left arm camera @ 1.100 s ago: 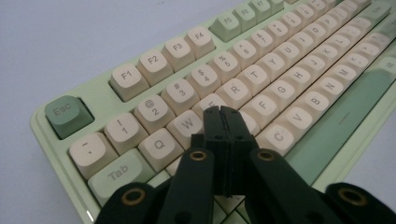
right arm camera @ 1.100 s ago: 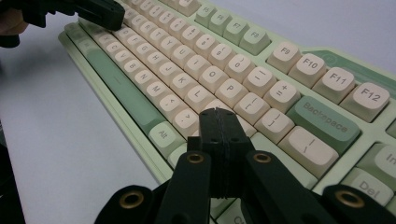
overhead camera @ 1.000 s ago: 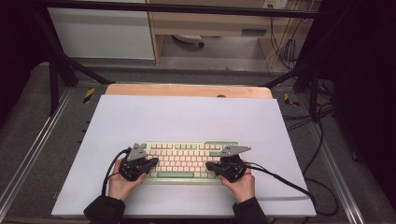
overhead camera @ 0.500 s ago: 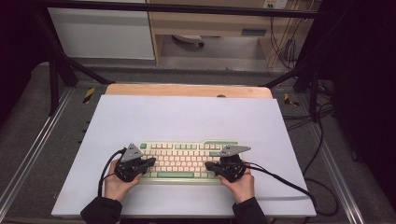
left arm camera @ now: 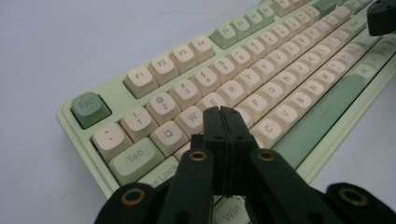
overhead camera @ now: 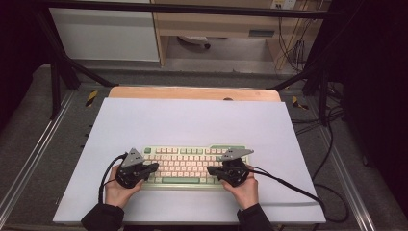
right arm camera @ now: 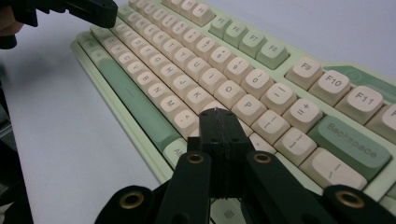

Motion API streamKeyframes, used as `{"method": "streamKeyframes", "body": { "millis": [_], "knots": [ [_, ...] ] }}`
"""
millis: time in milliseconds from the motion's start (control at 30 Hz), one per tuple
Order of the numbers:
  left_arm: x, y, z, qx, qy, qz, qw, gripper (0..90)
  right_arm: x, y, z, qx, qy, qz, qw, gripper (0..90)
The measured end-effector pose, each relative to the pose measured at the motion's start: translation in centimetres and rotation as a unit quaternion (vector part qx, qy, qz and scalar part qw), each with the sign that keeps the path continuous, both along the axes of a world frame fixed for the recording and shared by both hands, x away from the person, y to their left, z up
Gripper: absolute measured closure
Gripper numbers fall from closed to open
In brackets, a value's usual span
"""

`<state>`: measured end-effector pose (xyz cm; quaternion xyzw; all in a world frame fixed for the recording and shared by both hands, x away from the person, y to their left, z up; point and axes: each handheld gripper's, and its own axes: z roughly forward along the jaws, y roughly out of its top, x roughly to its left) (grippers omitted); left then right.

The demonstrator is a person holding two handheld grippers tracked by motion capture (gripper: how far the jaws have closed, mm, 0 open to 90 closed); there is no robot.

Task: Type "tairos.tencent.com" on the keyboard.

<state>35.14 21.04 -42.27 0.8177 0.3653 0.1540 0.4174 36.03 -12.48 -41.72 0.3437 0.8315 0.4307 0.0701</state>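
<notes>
Keyboard [overhead camera: 188, 165] lies on the table [overhead camera: 192, 120] near its front edge, about midway between the left and right edges, long side parallel to that edge. From the high view, the left hand-held gripper [overhead camera: 153, 167] sits over the keyboard's left end and the right hand-held gripper [overhead camera: 211, 170] over its right end, each pointing inward toward the other. Both hands come in from the front edge, wrists low, forearms angled slightly inward.

Left gripper view: the jaws are pressed together with nothing between them, tips hovering just above or touching the keys near W and E [left arm camera: 212, 100]; contact I cannot confirm. The wrist tilts the jaws down toward the key rows.

Right gripper view: the jaws are likewise closed flat on each other, empty, their tip over the keys just below P [right arm camera: 248, 106], left of Backspace [right arm camera: 349, 138]. The other gripper shows at the top left, over the far end.

Judging by this, the step in hand is pressing keys with closed jaw tips, typing fashion. The next move calls for a short, straight dip onto one key, kept narrow so that neighbouring keys stay untouched.
</notes>
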Motion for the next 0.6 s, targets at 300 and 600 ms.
{"method": "streamKeyframes", "body": {
  "millis": [300, 600],
  "knots": [
    [0.0, 0.0, 0.0, -0.001, 0.002, -0.001, 1.0000, 89.5, 0.5, 1.2, -0.4, -0.007, 0.000, 0.010, 0.9999, 90.0],
    [0.0, 0.0, -0.1, -0.002, 0.002, -0.002, 1.0000, 89.5, 0.5, 1.4, -0.8, -0.008, 0.006, 0.011, 0.9999, 90.0]
  ]
}}
